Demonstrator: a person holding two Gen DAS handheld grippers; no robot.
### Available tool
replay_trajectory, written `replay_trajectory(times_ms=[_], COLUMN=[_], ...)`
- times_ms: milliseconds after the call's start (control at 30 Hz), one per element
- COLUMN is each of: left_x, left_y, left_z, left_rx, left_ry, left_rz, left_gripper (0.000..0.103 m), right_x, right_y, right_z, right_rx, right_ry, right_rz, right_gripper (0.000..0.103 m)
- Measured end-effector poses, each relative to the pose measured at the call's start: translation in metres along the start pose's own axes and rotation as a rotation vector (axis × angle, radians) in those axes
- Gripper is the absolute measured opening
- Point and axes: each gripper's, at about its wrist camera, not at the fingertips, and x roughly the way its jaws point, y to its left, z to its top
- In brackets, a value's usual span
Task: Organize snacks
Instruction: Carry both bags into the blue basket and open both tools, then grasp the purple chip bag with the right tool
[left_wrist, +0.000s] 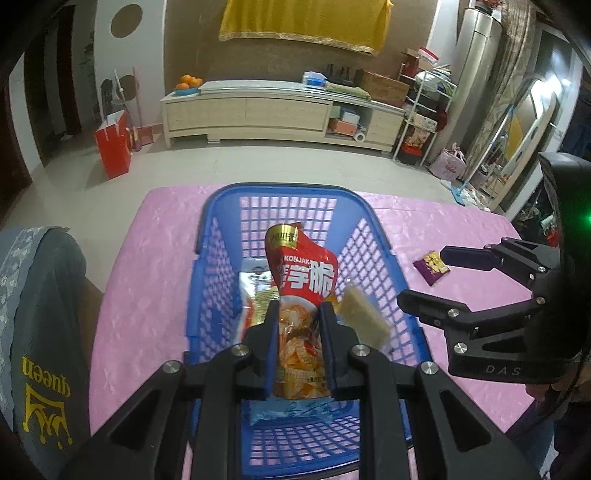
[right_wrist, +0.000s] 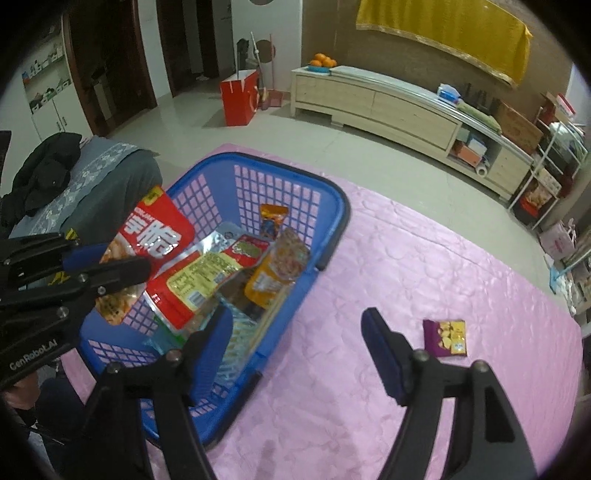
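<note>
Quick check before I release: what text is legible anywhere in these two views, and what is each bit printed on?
"KONJAK": red snack bag clamped in the left gripper, above large Chinese characters.
"queen", upside down, under a crown: grey cloth.
"DAS": right gripper body.
"GenRoboT.AI", roughly: left gripper's body, right wrist view.
Too small or blurred: purple packet, packs in the blue basket.

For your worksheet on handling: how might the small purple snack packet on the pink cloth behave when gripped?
The purple packet lies flat, so it is probably light and thin. It looks like soft film, likely to crumple. It may slide on the pink cloth.
</note>
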Motion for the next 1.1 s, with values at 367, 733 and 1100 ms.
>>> replay_trajectory(times_ms=[367,733,1100], left_x=[0.040,0.054,0.060], left_y=[-0.019,-0.034,-0.030], left_z=[0.014,0.024,0.039], left_rx=[0.004,0.050,-0.032], left_ry=[0.046,0.071,0.133], left_rz=[-0.037,-0.022,-0.014], left_gripper=[0.019,0.068,0.074], right_x=[0.004,0.005,-0.013], right_y=[-0.030,-0.057,-0.095], right_z=[-0.008,-0.017,-0.015], right_rx=[0.054,0.093,0.149], right_ry=[-0.010,0.003,-0.001], right_rz=[0.023,0.040,0.014], right_gripper=[0.076,0.076,0.085])
